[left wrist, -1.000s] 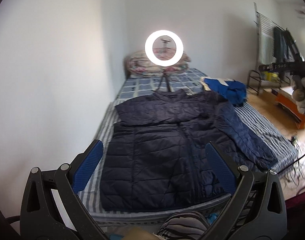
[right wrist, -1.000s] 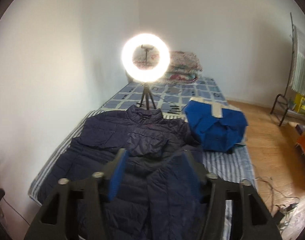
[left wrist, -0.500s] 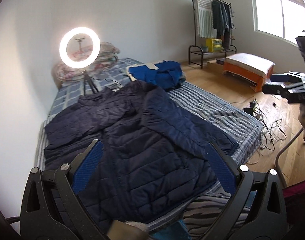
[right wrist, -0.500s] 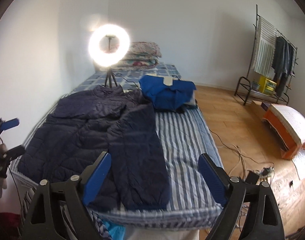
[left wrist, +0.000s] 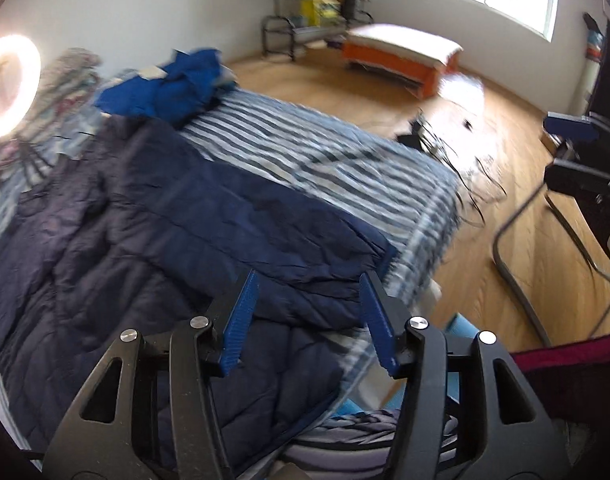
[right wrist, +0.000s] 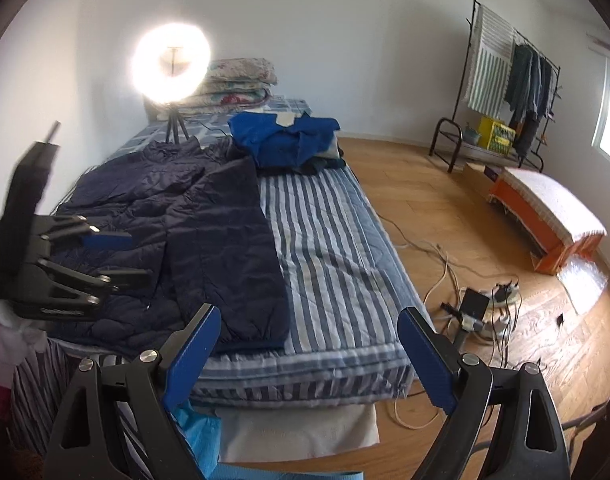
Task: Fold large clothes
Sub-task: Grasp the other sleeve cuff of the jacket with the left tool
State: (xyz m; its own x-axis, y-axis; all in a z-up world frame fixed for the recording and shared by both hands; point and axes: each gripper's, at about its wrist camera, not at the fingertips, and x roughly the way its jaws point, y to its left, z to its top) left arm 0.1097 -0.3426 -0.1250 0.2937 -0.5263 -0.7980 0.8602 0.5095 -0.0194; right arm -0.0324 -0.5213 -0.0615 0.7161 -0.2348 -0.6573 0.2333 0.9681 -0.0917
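Observation:
A dark navy quilted jacket (left wrist: 153, 236) lies spread flat on the striped bed (left wrist: 325, 148), one sleeve reaching toward the bed's foot corner. It also shows in the right wrist view (right wrist: 193, 216). My left gripper (left wrist: 307, 316) is open and empty, hovering just above the jacket's lower hem and sleeve end. It appears from the side in the right wrist view (right wrist: 117, 256). My right gripper (right wrist: 309, 356) is wide open and empty, held off the foot of the bed (right wrist: 329, 248), apart from the jacket.
A bright blue garment (right wrist: 289, 140) lies in a heap further up the bed, near a ring light on a tripod (right wrist: 171, 68) and stacked pillows (right wrist: 237, 80). Cables and a power strip (right wrist: 477, 304) lie on the wooden floor. An orange bench (right wrist: 545, 216) and clothes rack (right wrist: 509, 80) stand at right.
The left gripper has swung right and dropped closer to the jacket's hem, its jaws narrower than before. The right gripper has drawn back and swung right, away from the jacket.

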